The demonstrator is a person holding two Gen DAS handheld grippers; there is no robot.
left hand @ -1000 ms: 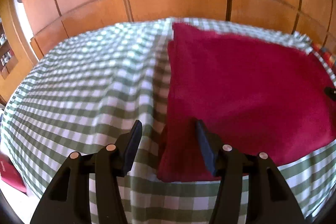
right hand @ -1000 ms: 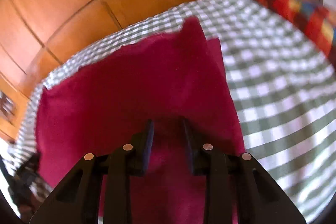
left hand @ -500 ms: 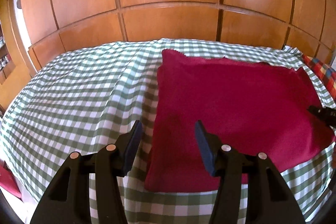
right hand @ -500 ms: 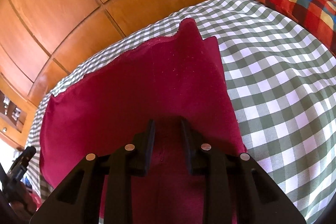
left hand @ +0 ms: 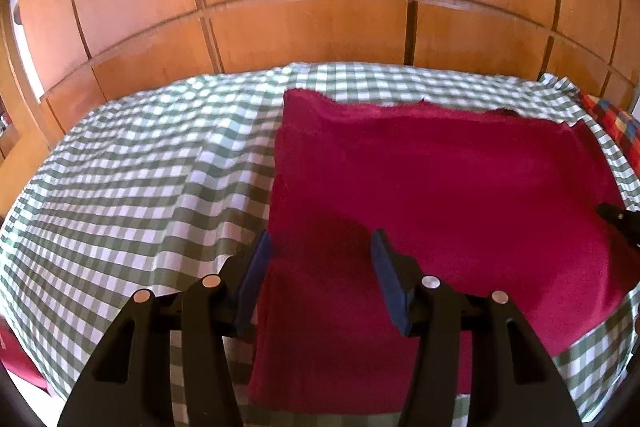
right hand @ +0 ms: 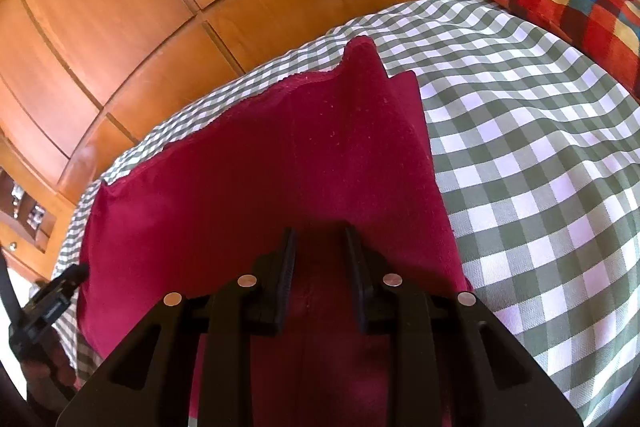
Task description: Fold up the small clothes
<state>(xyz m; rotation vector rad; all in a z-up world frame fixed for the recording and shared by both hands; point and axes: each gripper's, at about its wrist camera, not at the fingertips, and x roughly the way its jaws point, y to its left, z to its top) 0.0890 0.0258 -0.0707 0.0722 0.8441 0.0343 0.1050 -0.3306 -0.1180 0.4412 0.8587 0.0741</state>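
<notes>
A dark red cloth (left hand: pixel 440 195) lies flat, folded double, on the green-and-white checked cover (left hand: pixel 140 187). My left gripper (left hand: pixel 320 241) hovers open above the cloth's near left corner, its left finger over the cloth's left edge, nothing between the jaws. In the right wrist view the red cloth (right hand: pixel 260 167) has one far corner poking up. My right gripper (right hand: pixel 320 233) stands over its near right part with a narrow gap between the jaws and only flat cloth below. Each gripper shows in the other's view: the right gripper (left hand: pixel 620 223) at the cloth's right edge, the left gripper (right hand: pixel 60 287) at its left edge.
Wooden panelling (left hand: pixel 320 7) rises right behind the covered surface. A red, yellow and blue checked cushion (right hand: pixel 568 15) lies at the far right. The checked cover (right hand: pixel 540 167) stretches bare to the right of the cloth and also to its left.
The left gripper has drawn back and slightly up from the cloth, so more panelling and more of the cloth show. The right gripper has kept its place.
</notes>
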